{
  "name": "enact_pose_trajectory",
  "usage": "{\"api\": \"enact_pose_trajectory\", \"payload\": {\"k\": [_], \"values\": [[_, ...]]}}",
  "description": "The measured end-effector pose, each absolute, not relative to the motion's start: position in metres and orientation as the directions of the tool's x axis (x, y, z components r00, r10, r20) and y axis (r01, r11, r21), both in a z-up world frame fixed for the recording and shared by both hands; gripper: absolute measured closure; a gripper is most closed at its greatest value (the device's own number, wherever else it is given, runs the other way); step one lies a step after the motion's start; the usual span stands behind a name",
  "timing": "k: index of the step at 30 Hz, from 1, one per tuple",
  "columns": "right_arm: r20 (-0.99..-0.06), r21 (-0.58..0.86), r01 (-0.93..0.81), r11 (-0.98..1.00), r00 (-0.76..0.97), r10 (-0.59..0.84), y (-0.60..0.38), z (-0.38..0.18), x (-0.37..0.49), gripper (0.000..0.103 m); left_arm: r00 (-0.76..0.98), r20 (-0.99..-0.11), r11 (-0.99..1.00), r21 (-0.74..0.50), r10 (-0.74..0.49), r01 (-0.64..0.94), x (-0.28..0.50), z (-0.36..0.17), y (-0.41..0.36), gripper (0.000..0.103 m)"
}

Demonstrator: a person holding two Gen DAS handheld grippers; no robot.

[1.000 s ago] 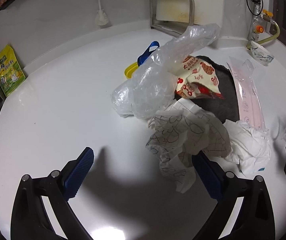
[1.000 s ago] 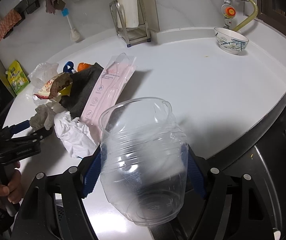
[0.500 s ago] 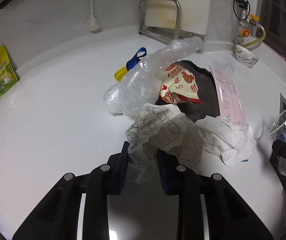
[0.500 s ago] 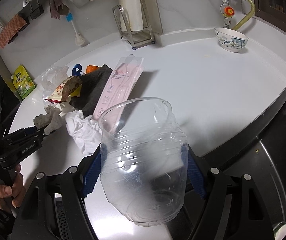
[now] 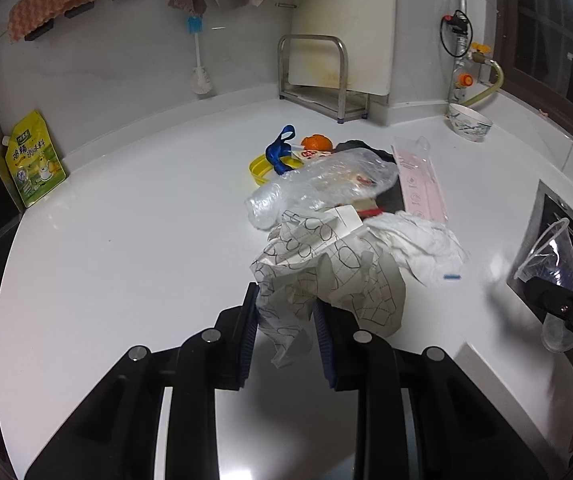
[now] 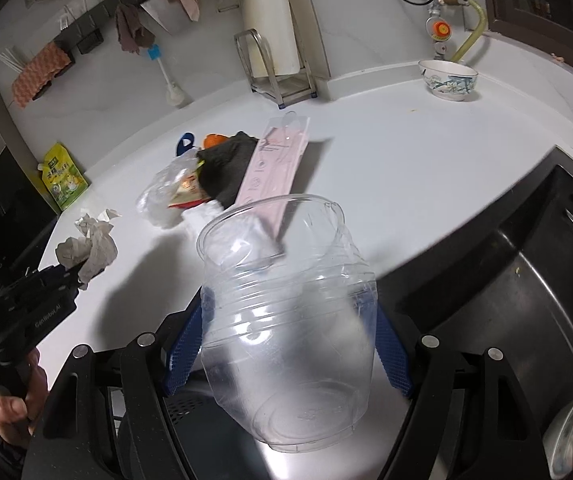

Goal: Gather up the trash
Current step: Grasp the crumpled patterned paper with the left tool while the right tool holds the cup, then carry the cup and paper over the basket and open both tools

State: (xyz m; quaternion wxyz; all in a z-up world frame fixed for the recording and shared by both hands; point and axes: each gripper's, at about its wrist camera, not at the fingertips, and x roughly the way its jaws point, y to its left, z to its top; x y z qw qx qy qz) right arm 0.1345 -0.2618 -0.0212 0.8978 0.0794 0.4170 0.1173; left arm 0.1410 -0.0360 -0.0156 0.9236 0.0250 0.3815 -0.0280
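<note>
My left gripper (image 5: 286,310) is shut on a crumpled sheet of patterned paper (image 5: 326,276), held just above the white counter (image 5: 126,240). In the right wrist view the same left gripper (image 6: 60,276) holds the crumpled paper (image 6: 90,250) apart from the trash pile. My right gripper (image 6: 288,346) is shut on a clear plastic container (image 6: 286,312), mouth up, over the counter's front edge. The pile holds a clear plastic bag (image 5: 326,184), a white tissue (image 5: 418,240), a pink package (image 5: 418,180) and a dark cloth (image 6: 226,168).
A yellow lid with a blue strap (image 5: 264,168) and an orange (image 5: 316,143) lie behind the pile. A patterned bowl (image 5: 468,122), a metal rack (image 5: 318,80) and a green pouch (image 5: 34,160) stand along the wall. A dark sink (image 6: 526,280) is at the right.
My left gripper closed on the patterned paper and pulled it back and up from the pile. My right gripper drew back with the container still in it.
</note>
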Motion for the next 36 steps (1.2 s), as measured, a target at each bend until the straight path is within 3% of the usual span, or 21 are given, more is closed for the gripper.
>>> {"api": "enact_pose_trajectory", "payload": {"k": [11,21,36], "values": [[-0.7,0.235,-0.071,0.969,0.68,0.219,-0.23,-0.013,0.039,0.03,0.719,-0.688,0.987,0.026,-0.097,0.159,0.06,-0.009,-0.034,0.076],[-0.729,0.272,-0.013,0.962,0.65,0.215,-0.214,-0.046,-0.029,0.03,0.709,-0.693,0.975,0.044,-0.127,0.218,0.009,-0.018,-0.032,0.076],[-0.771,0.282,-0.018,0.959,0.591,0.237,-0.205,-0.087,-0.063,0.03,0.655,-0.743,0.961,0.062,-0.136,0.27,-0.032,-0.054,-0.039,0.076]]}}
